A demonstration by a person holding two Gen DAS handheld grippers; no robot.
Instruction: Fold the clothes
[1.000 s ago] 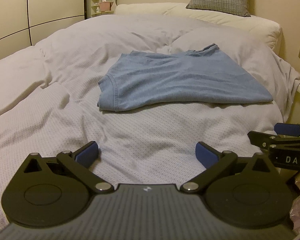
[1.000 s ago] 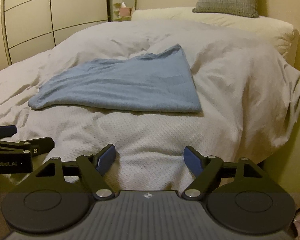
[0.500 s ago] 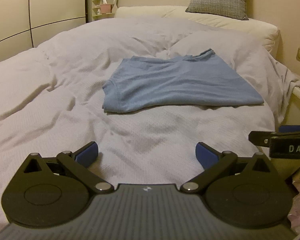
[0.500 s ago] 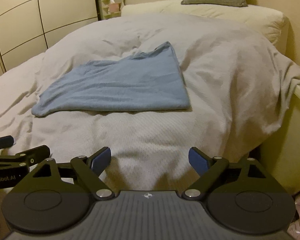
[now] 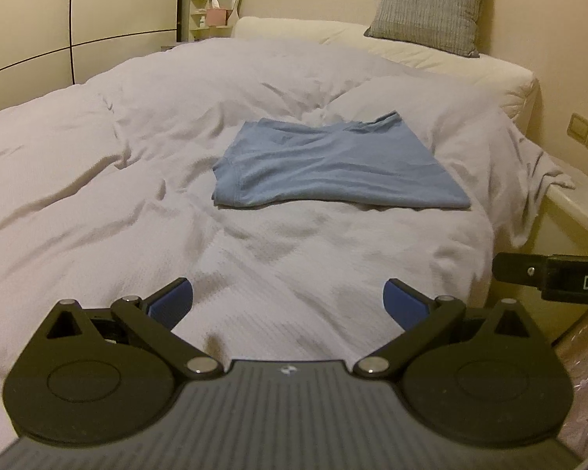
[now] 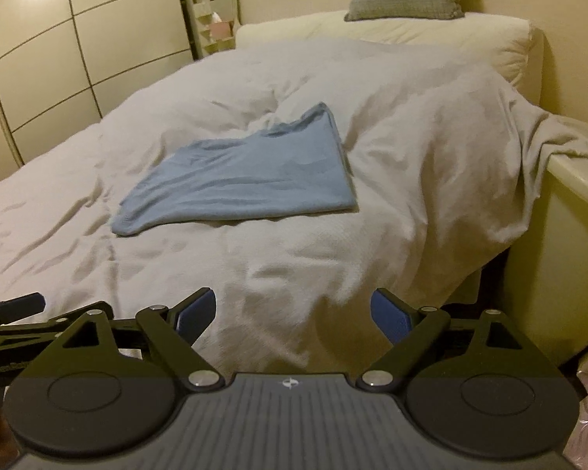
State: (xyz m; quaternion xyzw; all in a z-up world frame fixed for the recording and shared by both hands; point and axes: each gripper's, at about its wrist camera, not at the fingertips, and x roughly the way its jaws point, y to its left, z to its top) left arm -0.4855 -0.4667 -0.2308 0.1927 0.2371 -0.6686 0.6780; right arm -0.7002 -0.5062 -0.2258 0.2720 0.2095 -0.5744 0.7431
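Left claw (image 5: 288,301) was spread wide and empty, its blue pads (image 5: 172,303) apart above the near edge of the bed (image 5: 78,196), touching nothing. Right claw (image 6: 294,313) was likewise spread wide and empty, its blue pads (image 6: 198,311) apart over the near edge of the bed, close to the near right corner where the cover hung down. Each claw appeared at the margin of the other's view, the two being side by side and apart: the right one at the right margin of the left wrist view, the left one at the left margin of the right wrist view. Beneath both lay the pale, wrinkled duvet (image 5: 286,250) that covered the bed. The blue T-shirt (image 5: 333,168), folded into a flat, roughly rectangular packet, rested on the duvet toward the right side of the bed, about midway between the near edge and the head, well apart from both claws; a stitched hem showed at its left end, and its far right corner rose slightly over a ridge in the duvet. At the head of the bed lay a long cream pillow (image 5: 431,58) with a grey cushion (image 5: 431,4) leaning upright against the wall. A panelled wardrobe (image 6: 39,58) stood beyond the left side of the bed, and a cream ledge (image 6: 576,180) ran along the right side, with the duvet's edge draped over it.
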